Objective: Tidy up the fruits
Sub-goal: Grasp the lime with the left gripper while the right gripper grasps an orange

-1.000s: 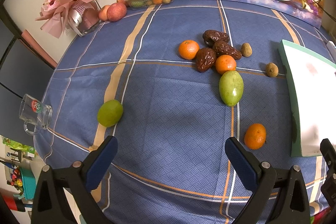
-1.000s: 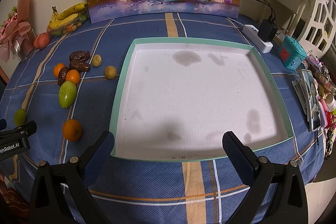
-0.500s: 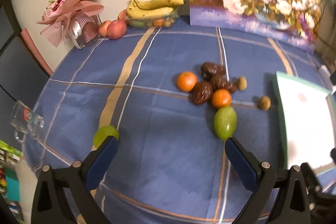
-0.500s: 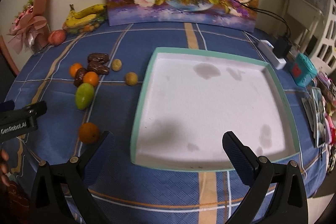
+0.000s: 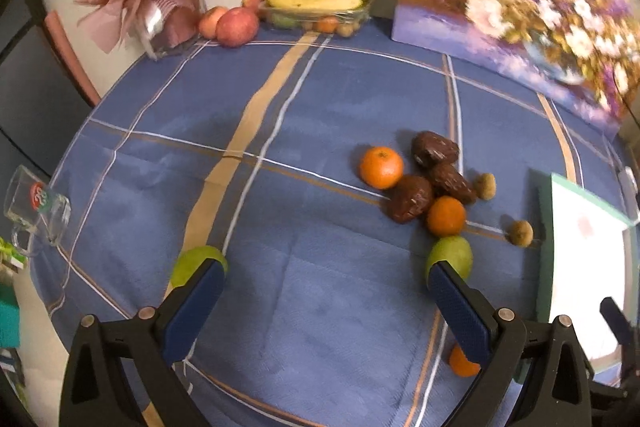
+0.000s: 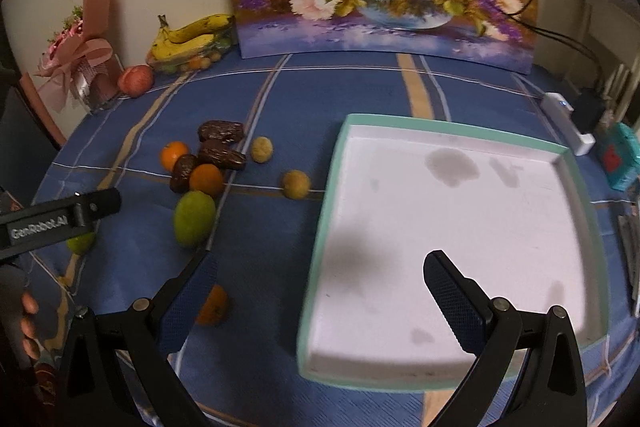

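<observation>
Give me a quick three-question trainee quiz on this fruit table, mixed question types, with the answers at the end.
1. True or false: the white tray already holds fruit.
2. How many oranges lie loose on the blue cloth?
3. Multiple choice: the left tongs are A) shut on a date, B) open and empty, C) shut on an orange.

Key: 1 false, nothing is in it; 2 three; 3 B. The right tongs are open too.

Fruit cluster (image 6: 204, 163) lies left of tray (image 6: 332, 187).
</observation>
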Tool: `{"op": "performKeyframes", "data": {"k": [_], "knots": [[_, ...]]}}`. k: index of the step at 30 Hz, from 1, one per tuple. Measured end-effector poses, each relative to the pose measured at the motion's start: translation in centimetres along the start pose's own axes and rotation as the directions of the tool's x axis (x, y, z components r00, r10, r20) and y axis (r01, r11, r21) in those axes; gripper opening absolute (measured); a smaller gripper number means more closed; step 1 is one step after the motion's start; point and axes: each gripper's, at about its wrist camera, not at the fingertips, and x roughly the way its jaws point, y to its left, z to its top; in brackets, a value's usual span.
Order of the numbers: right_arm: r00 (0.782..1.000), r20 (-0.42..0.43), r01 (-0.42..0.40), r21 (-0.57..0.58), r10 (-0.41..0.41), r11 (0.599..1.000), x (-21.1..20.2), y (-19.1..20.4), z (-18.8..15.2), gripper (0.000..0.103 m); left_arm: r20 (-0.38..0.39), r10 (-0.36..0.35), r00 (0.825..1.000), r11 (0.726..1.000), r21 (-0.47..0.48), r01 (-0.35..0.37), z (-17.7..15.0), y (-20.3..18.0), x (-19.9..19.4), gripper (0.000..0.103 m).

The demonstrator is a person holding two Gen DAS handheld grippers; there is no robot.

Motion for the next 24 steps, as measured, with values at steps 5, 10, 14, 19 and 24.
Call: {"op": "performKeyframes", "data": {"k": [5, 10, 14, 19, 24], "knots": [[0.999, -0.001, -0.052, -0.034, 0.052, 0.998, 0.8, 2.2, 0.5, 0.102, 0.013, 0.056, 0.998, 0.997, -0.049, -0.056, 0.3, 3.1, 0.2, 0.103], [0.993, -0.039, -0.111, -0.069, 0.109, 0.991, 1.5, 4.8, -0.1, 0.099, -0.023, 0.072, 0.997, 0.991, -0.113, -0.074, 0.3, 6.0, 1.5, 0.099], [0.991, -0.084, -0.114, -0.130, 0.103, 0.985, 2.8, 7.0, -1.1, 0.087, -0.081, 0.103, 0.991, 0.984, -0.137, -0.114, -0.2, 7.5, 3.5, 0.088], [0.985, -0.144, -0.116, -0.163, 0.093, 0.980, 4.3, 8.3, -2.0, 0.074, -0.144, 0.106, 0.984, 0.969, -0.206, -0.134, -0.8, 9.0, 5.5, 0.076], [0.982, -0.171, -0.108, -0.167, 0.079, 0.980, 5.0, 8.5, -2.5, 0.064, -0.170, 0.093, 0.981, 0.960, -0.246, -0.134, -1.2, 9.7, 6.6, 0.061]]}}
